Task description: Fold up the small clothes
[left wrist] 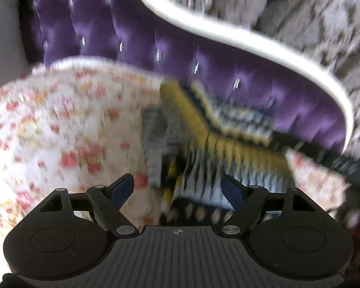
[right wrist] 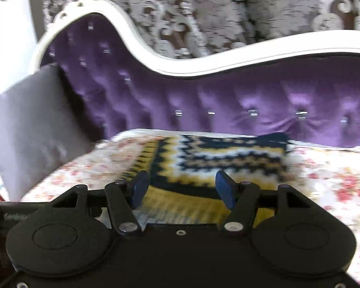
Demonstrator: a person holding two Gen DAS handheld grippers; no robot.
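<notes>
A knitted garment with yellow, navy and white zigzag bands (right wrist: 218, 158) lies flat on the floral bed cover (right wrist: 336, 182). It also shows in the left wrist view (left wrist: 228, 148), blurred, with a grey part (left wrist: 156, 139) beside it. My left gripper (left wrist: 177, 188) is open and empty, just above the garment's near edge. My right gripper (right wrist: 182, 187) is open and empty, its blue pads (right wrist: 224, 188) apart over the garment's yellow near band.
A purple tufted headboard (right wrist: 252, 96) with a white curved frame (right wrist: 228, 60) stands behind the bed. A grey pillow (right wrist: 33, 124) leans at the left. Patterned wallpaper (right wrist: 204, 12) is behind. The floral cover (left wrist: 60, 132) spreads left of the garment.
</notes>
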